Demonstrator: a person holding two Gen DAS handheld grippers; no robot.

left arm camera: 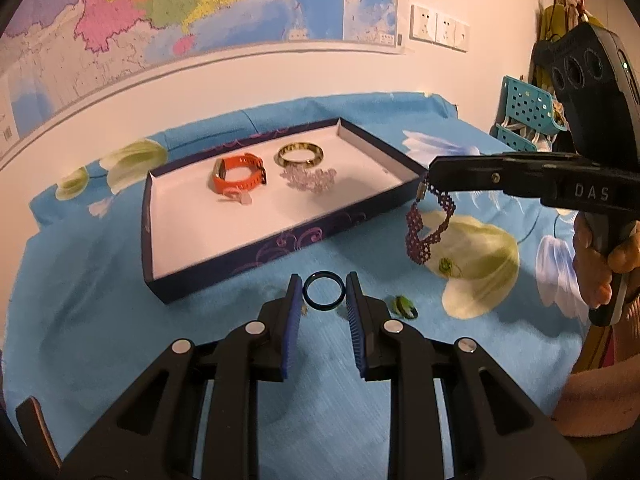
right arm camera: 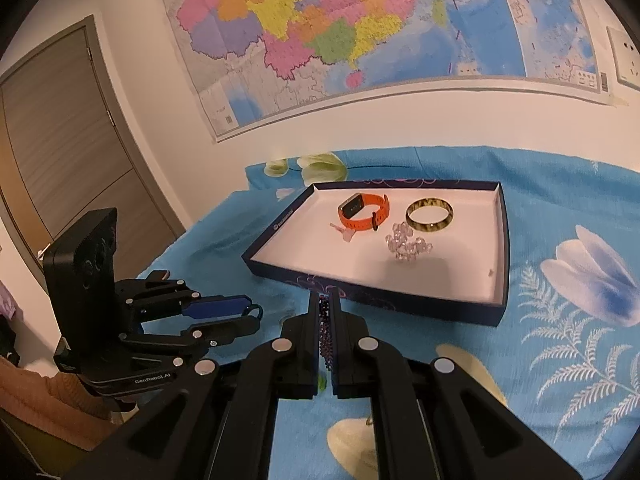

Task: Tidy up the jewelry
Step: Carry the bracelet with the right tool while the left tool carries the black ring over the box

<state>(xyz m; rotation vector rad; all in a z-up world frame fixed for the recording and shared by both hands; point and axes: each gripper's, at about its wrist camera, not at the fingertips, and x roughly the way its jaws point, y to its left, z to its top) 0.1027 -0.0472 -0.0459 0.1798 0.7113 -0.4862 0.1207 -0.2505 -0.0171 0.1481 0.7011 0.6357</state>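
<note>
Left gripper (left arm camera: pixel 323 294) pinches a dark ring (left arm camera: pixel 323 291); right gripper (right arm camera: pixel 329 300) clamps a purple beaded bracelet (left arm camera: pixel 428 228).

Blue pads (left arm camera: pixel 294 320) sit narrow, one on each side of that ring, holding it just above the blue floral cloth (left arm camera: pixel 120 320), near the front edge of the tray (left arm camera: pixel 240 258). Over on the right, the jaws are closed tight on the bracelet's clasp end, and the rest of it dangles free, just off the tray's right corner. Inside the tray lie an orange watch (left arm camera: pixel 239 178), a gold bangle (left arm camera: pixel 300 155) and a clear bead bracelet (left arm camera: pixel 310 178), close together toward the back. A small green piece (left arm camera: pixel 404 306) rests on the cloth to the right of the ring. A map (right arm camera: pixel 360 32) hangs on the wall behind.
</note>
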